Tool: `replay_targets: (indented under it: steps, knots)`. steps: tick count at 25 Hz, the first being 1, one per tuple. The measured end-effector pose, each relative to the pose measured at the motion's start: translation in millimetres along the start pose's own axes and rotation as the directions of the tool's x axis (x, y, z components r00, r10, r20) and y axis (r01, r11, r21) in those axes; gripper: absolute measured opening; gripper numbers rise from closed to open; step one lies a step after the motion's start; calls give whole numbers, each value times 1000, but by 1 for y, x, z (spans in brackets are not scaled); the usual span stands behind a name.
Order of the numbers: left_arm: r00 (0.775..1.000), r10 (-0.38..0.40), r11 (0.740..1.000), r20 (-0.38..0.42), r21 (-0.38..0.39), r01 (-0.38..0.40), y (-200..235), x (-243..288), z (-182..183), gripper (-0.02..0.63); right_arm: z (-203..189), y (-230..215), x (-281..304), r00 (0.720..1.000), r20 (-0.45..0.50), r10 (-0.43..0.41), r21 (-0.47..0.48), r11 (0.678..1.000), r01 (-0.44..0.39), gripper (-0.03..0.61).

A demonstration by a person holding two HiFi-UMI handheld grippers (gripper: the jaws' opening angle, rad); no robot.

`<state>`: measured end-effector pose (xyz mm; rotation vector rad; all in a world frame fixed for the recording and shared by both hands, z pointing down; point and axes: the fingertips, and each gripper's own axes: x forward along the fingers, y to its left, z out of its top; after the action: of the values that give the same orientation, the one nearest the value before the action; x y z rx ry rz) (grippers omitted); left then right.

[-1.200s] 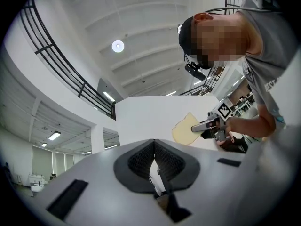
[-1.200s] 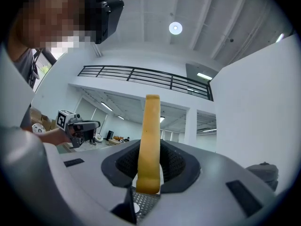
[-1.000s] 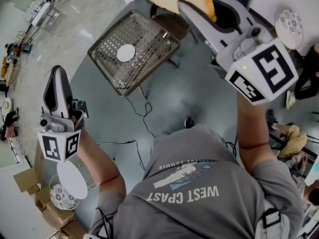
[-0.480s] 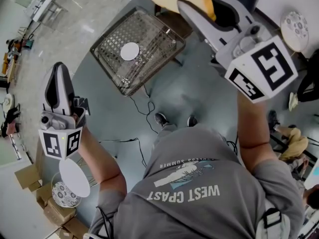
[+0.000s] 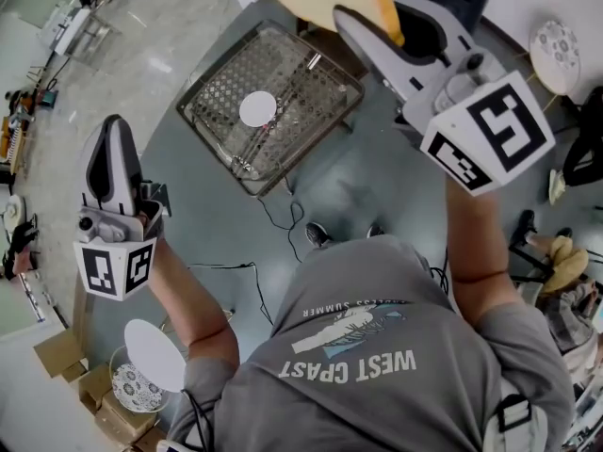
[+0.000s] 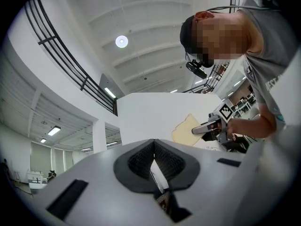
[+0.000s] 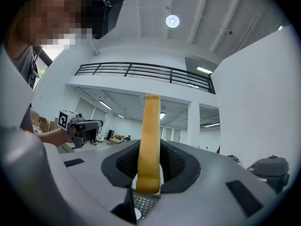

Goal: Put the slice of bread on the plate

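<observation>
Plate (image 5: pixel 257 109) slides nearer in my head view; right tool (image 7: pixel 149 147) clamps bread slice (image 7: pixel 150 126), left tool (image 6: pixel 153 147) closed, empty; placing not yet done.

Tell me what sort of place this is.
Probably a large open workshop or lab hall rather than a home kitchen. A railed upper gallery runs beneath a high ceiling with strip lights. Cardboard boxes are stacked at the edge of a smooth grey floor.
</observation>
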<state>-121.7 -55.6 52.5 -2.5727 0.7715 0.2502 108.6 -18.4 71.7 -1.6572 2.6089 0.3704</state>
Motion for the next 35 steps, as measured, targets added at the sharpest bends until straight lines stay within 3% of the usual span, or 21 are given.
replay_targets:
  steps: [17, 35]
  knots:
    - [998, -32, 999, 50, -37, 34, 91, -13, -25, 8, 3, 34, 86, 998, -35, -47, -31, 998, 46, 89]
    - [996, 75, 997, -40, -29, -77, 110, 57, -79, 8, -39, -36, 155, 994, -24, 107, 21, 994, -107, 89]
